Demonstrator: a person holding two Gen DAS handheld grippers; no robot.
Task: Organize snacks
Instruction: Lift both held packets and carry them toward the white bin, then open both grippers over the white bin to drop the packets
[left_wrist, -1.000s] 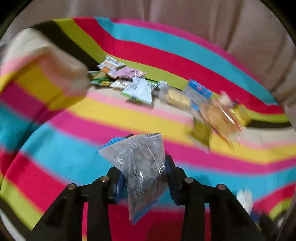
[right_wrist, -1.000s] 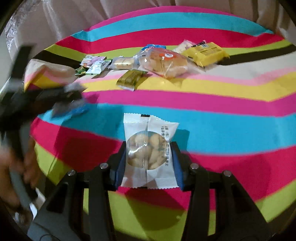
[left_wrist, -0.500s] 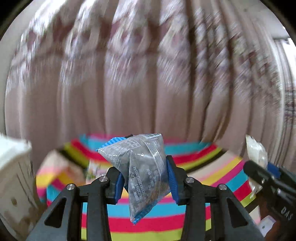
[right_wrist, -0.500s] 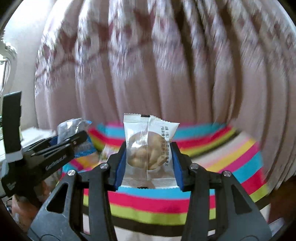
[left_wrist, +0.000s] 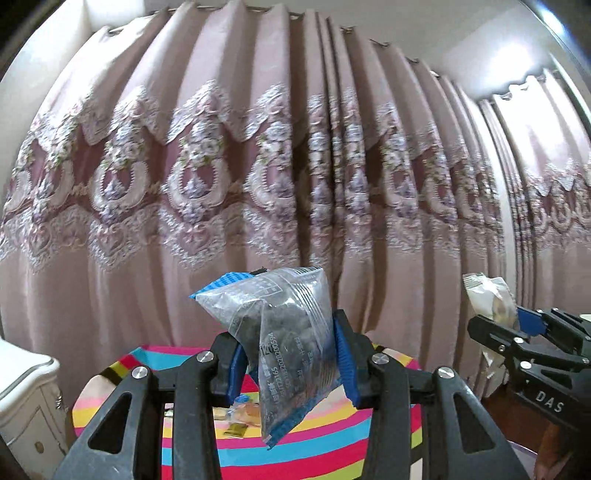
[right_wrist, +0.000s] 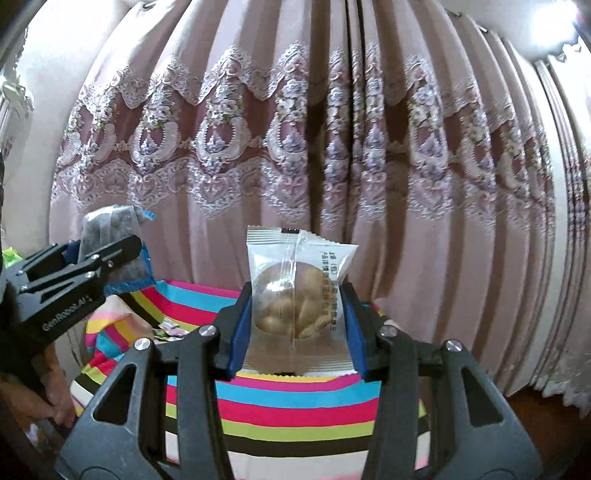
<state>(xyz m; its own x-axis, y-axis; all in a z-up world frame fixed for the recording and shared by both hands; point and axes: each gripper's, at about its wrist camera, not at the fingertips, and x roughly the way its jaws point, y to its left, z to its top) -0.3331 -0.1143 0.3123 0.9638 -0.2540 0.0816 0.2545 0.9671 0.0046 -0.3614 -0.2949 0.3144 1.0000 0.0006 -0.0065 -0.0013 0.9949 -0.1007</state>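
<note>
My left gripper (left_wrist: 290, 363) is shut on a clear snack bag with blue edges and dark pieces (left_wrist: 284, 332), held high and level, facing the curtain. My right gripper (right_wrist: 295, 332) is shut on a white snack packet with a round window of pale nuts (right_wrist: 297, 295). Each gripper shows in the other's view: the right gripper with its packet (left_wrist: 491, 302) at the right edge, the left gripper with its bag (right_wrist: 110, 243) at the left edge. A few loose snacks (left_wrist: 240, 415) lie far below on the striped tablecloth (left_wrist: 207, 450).
A pleated pink curtain with lace trim (left_wrist: 258, 166) fills the background. A white cabinet (left_wrist: 26, 398) stands at the lower left. The striped cloth-covered table (right_wrist: 295, 402) lies below both grippers, with small packets (right_wrist: 168, 328) at its far left.
Both grippers have tilted and lifted up from the table with their snacks. The view swung from the striped cloth to the curtain and has now steadied.
</note>
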